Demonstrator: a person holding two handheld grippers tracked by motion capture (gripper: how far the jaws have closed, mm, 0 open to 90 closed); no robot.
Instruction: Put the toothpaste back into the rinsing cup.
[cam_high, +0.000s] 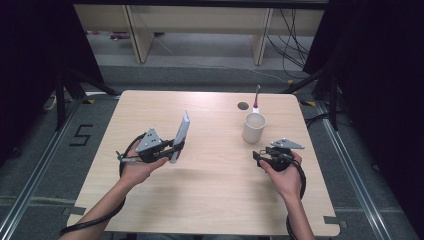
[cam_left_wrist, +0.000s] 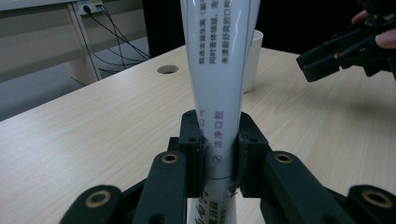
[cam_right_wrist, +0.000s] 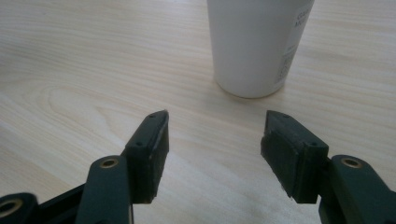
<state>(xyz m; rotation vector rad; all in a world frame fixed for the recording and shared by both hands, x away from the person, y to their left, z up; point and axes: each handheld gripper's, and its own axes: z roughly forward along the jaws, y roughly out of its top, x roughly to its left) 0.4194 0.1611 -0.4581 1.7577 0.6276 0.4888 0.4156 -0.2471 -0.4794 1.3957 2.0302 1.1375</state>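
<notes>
One tube (cam_high: 180, 136), one cup (cam_high: 254, 127), two grippers on table (cam_high: 210, 200).
Left gripper (cam_high: 174, 148) clamps the tube, long axis toward 1 o'clock; right gripper (cam_high: 260, 156) jaws apart, empty.

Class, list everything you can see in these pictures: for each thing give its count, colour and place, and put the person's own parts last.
Tube: one, white with printed text, held upright above the table in the left claw.
Cup: one, white, standing on the table's far right part.
Toothbrush: one, grey and white with a red band, just behind the cup.
Table: one, light wood, round hole near the far edge.
Left claw: black, shut on the tube.
Right claw: black, open, facing the cup.
</notes>
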